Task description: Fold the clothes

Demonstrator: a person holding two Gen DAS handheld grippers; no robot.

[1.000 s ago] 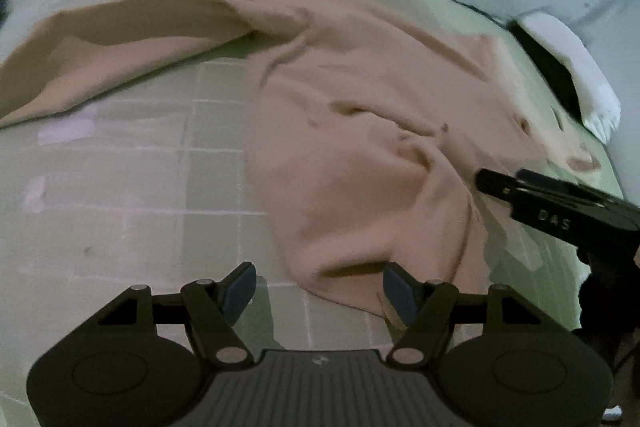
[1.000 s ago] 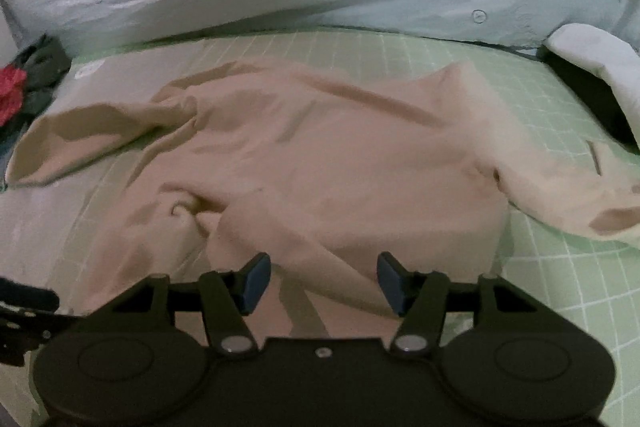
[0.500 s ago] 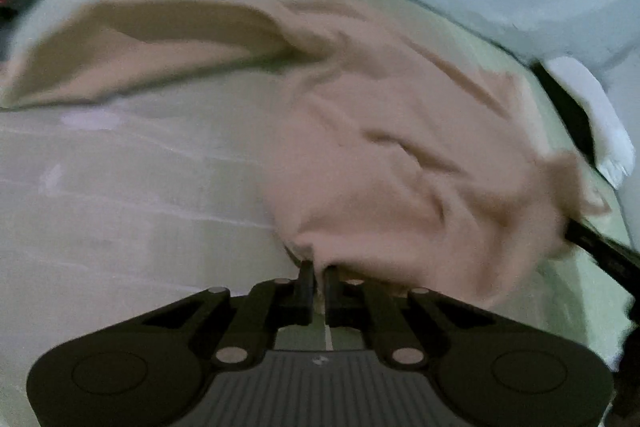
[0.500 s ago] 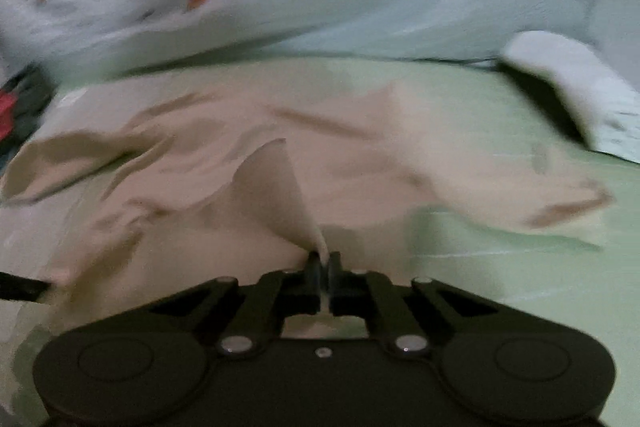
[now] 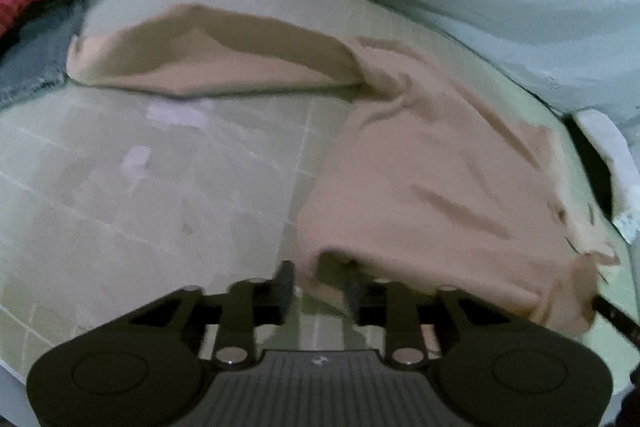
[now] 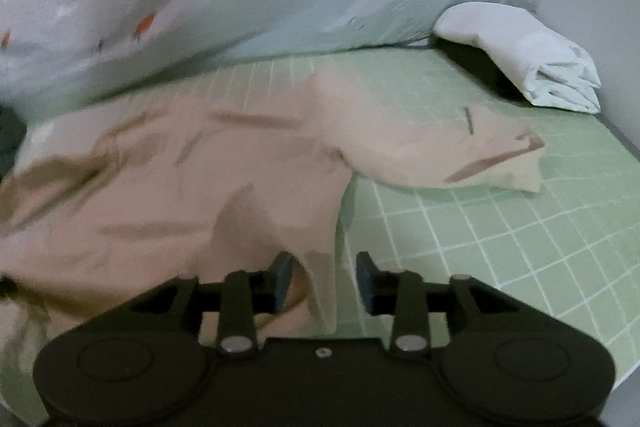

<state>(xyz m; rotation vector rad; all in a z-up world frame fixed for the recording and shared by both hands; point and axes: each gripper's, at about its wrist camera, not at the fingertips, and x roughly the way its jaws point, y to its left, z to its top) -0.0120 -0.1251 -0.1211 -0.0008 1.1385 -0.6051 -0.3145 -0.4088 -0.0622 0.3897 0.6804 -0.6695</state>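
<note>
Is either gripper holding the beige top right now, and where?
Neither. Left gripper and right gripper are open at the beige top's hem.

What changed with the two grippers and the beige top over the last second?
Both closed on the beige top's near hem half a second ago and pulled it taut; now the left hand-held gripper and right hand-held gripper have opened, the hem slack between their fingers. The sleeves remain spread on the green mat.

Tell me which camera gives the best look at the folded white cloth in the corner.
The right wrist view. There the folded white cloth lies whole and unblocked in the far right corner of the green mat, its stacked layers visible at the end. The left wrist view catches only a narrow, distorted strip of it at the right edge.
</note>
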